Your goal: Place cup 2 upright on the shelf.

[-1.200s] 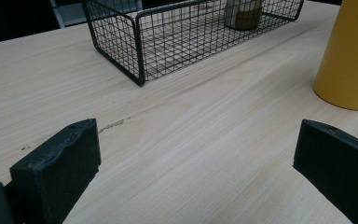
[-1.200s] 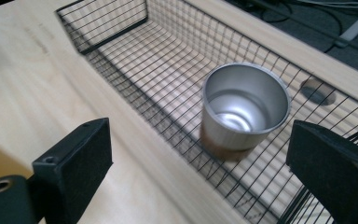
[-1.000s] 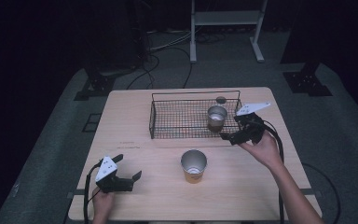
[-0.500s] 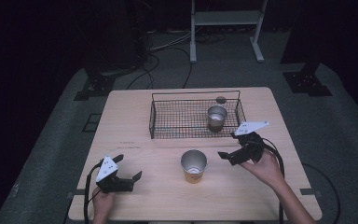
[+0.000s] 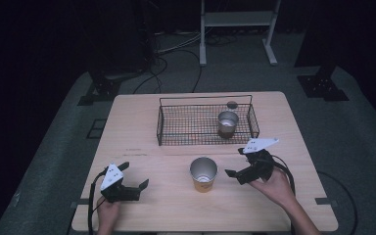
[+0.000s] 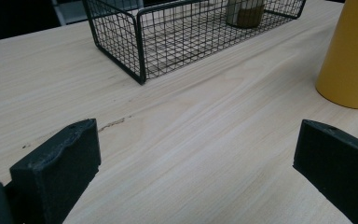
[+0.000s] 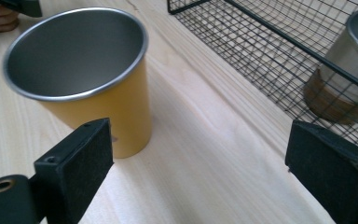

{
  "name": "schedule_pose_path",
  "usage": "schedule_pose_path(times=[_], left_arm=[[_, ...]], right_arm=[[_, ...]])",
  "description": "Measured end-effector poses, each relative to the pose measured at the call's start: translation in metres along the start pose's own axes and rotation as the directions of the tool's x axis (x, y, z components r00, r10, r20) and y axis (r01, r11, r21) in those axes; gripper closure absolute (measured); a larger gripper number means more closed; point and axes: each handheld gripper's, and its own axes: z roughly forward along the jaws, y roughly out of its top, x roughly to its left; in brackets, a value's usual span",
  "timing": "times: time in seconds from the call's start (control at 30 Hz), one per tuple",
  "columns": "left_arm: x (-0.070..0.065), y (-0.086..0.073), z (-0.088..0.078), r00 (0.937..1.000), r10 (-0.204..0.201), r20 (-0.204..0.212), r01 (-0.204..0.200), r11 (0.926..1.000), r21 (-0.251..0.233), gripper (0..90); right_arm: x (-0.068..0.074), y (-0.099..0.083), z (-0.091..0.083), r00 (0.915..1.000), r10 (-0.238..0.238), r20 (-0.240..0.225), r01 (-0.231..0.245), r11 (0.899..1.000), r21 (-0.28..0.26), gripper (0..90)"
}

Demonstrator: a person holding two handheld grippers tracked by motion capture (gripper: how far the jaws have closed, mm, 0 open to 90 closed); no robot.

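Right gripper view: the yellow cup (image 7: 81, 79) stands upright on the surface (image 7: 205, 158) at 10 o'clock of the open, empty right hand-held gripper (image 7: 200, 172). It is judged light, rigid, slippery; its wall below the rim should be gripped.

The high view looks forward and down from above the person's side, far enough off to take in the whole pale wooden table (image 5: 142, 117). The left gripper view rides low and close over the tabletop, facing out between its own two black jaws toward the black wire basket (image 6: 168, 42) ahead. The right gripper view sits just as near the wood, with the yellow metal cup (image 7: 88, 79) just beyond its jaws. All three share cup and basket.
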Motion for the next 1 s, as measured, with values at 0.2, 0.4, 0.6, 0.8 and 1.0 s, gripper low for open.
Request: schedule_pose_path(times=[0.2, 0.4, 0.6, 0.8, 1.0], left_arm=[[0.0, 0.0, 0.0, 1.0, 0.0, 0.0, 0.0, 1.0, -0.001, 0.0], [0.0, 0.0, 0.0, 1.0, 0.001, 0.0, -0.001, 1.0, 0.0, 0.0], [0.0, 0.0, 0.0, 1.0, 0.001, 0.001, -0.001, 1.0, 0.0, 0.0], [0.0, 0.0, 0.0, 1.0, 0.0, 0.0, 0.0, 1.0, -0.001, 0.0], [0.0, 0.0, 0.0, 1.0, 0.001, 0.0, -0.001, 1.0, 0.001, 0.0]], right_arm=[[0.011, -0.004, -0.001, 0.9997, -0.024, -0.012, 0.024, 1.0, 0.002, 6.5], [0.024, -0.005, 0.0, 0.9981, -0.059, -0.021, 0.059, 0.998, 0.008, 6.5], [0.032, -0.008, 0.001, 0.9971, -0.064, -0.041, 0.065, 0.998, 0.006, 6.5], [0.043, -0.008, 0.0, 0.9948, -0.082, -0.061, 0.082, 0.997, -0.004, 6.5], [0.049, -0.008, 0.004, 0.9928, -0.08, -0.089, 0.079, 0.997, -0.011, 6.5]])
